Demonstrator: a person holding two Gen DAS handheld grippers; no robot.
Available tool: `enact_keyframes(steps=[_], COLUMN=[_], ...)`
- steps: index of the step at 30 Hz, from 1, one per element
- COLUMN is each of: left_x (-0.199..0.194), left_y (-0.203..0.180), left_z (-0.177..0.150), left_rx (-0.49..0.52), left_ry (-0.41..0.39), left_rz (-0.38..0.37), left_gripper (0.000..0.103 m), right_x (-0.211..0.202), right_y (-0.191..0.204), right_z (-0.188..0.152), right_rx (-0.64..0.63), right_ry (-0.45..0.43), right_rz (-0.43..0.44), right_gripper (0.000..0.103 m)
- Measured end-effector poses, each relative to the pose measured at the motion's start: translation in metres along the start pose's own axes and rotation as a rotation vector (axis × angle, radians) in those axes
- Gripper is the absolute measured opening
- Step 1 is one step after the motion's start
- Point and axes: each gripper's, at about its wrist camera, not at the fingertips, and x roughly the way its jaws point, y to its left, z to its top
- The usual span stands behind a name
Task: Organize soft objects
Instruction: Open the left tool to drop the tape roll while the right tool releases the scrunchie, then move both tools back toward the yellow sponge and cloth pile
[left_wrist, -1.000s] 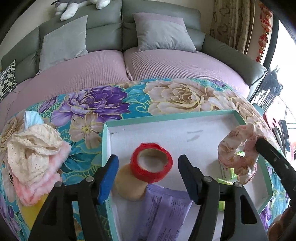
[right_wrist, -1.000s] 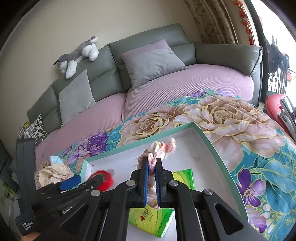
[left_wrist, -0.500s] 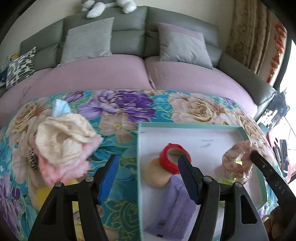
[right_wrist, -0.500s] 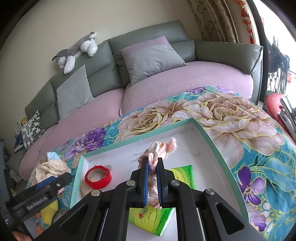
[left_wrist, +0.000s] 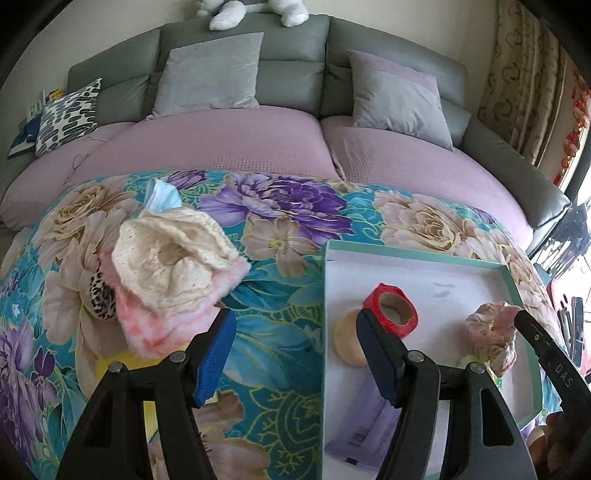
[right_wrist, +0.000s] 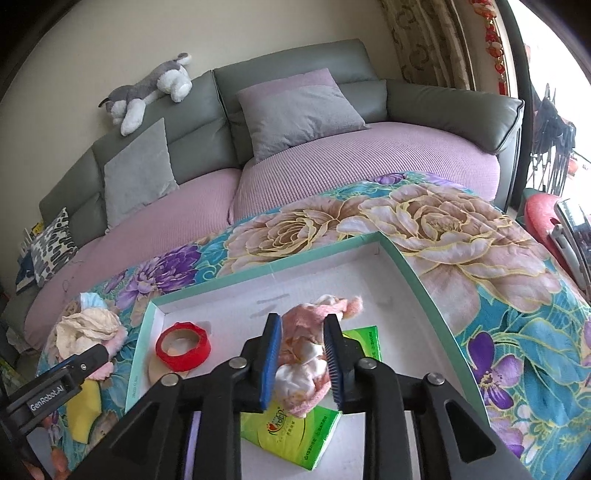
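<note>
Right tool (right_wrist: 302, 356) jaws just opening, pink scrunchie (right_wrist: 308, 347) released into tray (right_wrist: 424, 284); left tool (left_wrist: 295, 354) open, empty; cloth pile (left_wrist: 170, 266) left of frame remains.

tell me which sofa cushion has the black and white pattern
The small spotted cushion at the sofa's far left end. The other two cushions are plain grey and stand against the backrest further right.
</note>
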Motion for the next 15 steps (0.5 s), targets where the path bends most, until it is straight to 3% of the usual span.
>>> enact_keyframes(steps=[1, 2, 3, 4, 11, 15], left_x=[0.000, -0.001, -0.001, -0.001, -0.003, 0.000], left_y=[0.001, 0.003, 0.004, 0.005, 0.016, 0.023], left_z=[-0.001, -0.001, -0.001, -0.002, -0.006, -0.010], left_rx=[-0.003, -0.008, -0.012, -0.015, -0.042, -0.063], left_ry=[0.000, -0.001, -0.002, -0.004, -0.022, -0.014], left_rz=[0.003, 0.007, 0.011, 0.013, 0.061, 0.092], left_gripper=[0.071, 0.075, 0.085, 0.087, 0.090, 0.091], right_x=[0.000, 0.000, 0.000, -0.001, 0.002, 0.003], right_y=[0.000, 0.000, 0.001, 0.001, 0.010, 0.017], right_z=[0.000, -0.001, -0.001, -0.001, -0.002, -0.004], right_rx=[-0.001, -0.001, -0.001, -0.002, -0.056, -0.087], right_ry=[0.001, 0.001, -0.001, -0.003, 0.000, 0.002], right_rz=[-0.003, -0.003, -0.001, 0.000, -0.025, -0.024], right_gripper=[0.051, 0.056, 0.057, 0.057, 0.066, 0.080])
